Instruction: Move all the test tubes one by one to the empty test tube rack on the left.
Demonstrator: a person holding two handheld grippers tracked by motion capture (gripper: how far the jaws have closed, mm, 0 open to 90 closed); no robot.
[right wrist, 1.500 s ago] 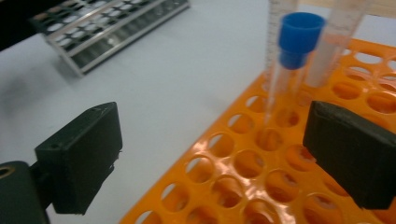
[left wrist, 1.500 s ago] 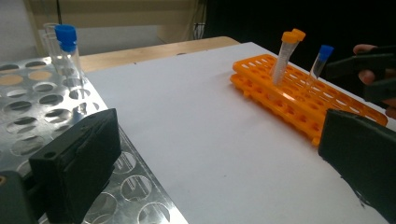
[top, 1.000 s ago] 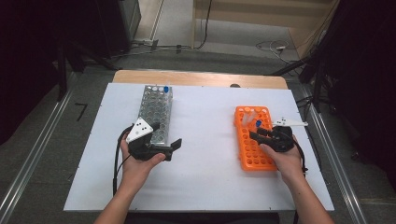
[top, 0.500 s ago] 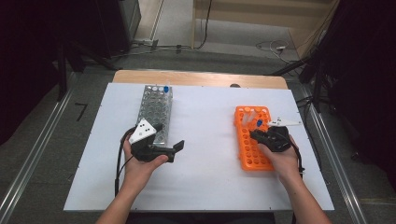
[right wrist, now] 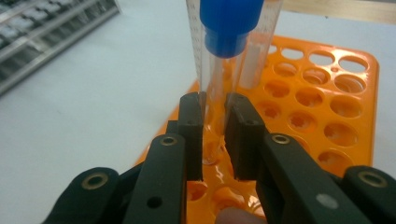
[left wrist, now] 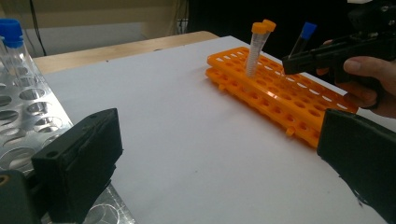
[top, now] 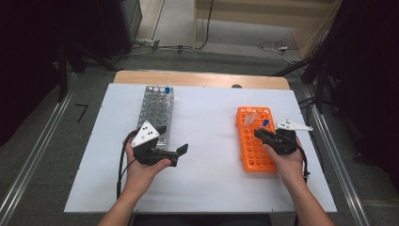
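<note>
An orange tube rack (top: 254, 155) lies on the right of the white table. My right gripper (top: 261, 134) hovers over it, shut on a clear blue-capped tube (right wrist: 229, 28). Its pads press the tube's lower part just above a hole of the rack (right wrist: 327, 107). The left gripper view catches that tube (left wrist: 306, 35) tilted in the right gripper (left wrist: 292, 63). Two orange-capped tubes (left wrist: 256, 46) stand at the rack's far end. My left gripper (top: 173, 139) is open with nothing between its jaws. It sits beside the near end of a metal rack (top: 155, 110).
The metal rack holds a blue-capped tube (top: 167, 89) at its far end. Bare white tabletop (top: 207, 141) lies between the two racks. A wooden strip (top: 202, 79) runs along the table's far edge.
My right gripper has shifted slightly over the orange rack. The left hand has stayed in place.
</note>
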